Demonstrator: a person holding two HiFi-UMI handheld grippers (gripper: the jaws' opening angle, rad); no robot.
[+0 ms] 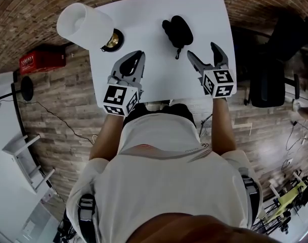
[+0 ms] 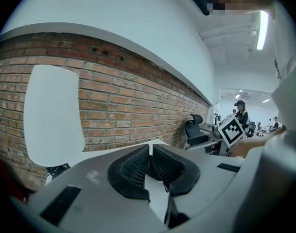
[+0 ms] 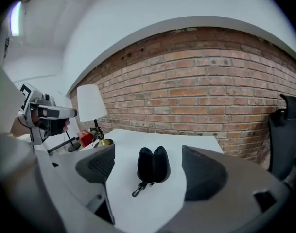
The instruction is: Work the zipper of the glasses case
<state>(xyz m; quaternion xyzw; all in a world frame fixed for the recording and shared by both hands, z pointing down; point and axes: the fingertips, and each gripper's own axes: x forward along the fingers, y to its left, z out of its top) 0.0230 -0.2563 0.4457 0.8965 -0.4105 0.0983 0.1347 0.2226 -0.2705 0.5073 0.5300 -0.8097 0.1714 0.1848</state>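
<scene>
Our right claw [image 1: 202, 52] stands wide open above the white table [image 1: 209, 19], gripping nothing. Our left claw [image 1: 138, 55] is pinched fully together and empty. We see the black glasses case [image 1: 177, 31] lying on the table at eleven o'clock from the right claw, untouched. The lamp [image 1: 85, 23] is at nine o'clock from the case.
</scene>
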